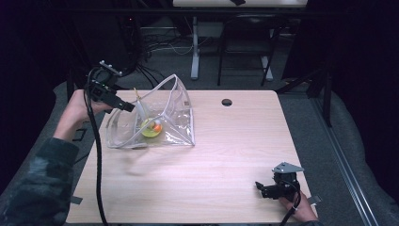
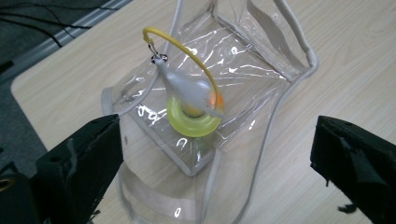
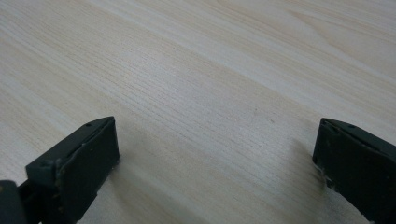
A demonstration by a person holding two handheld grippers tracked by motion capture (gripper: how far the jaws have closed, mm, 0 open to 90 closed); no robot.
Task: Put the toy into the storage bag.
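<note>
Left gripper [image 1: 128,107]: jaws stand wide apart, nothing between them. The clear plastic pouch [image 2: 219,93] lies on the counter [image 1: 226,150] just ahead of those jaws, mouth toward them, untouched. Inside it sits a yellow tape roll [image 2: 194,122] with a white keychain figure [image 2: 187,88] on a yellow loop. Right gripper [image 1: 259,187]: jaws wide, bare counter between them, well apart from the pouch.

high view: overhead, forward-down | tool views: close, downward | shared: table [image 1: 226,155]
</note>
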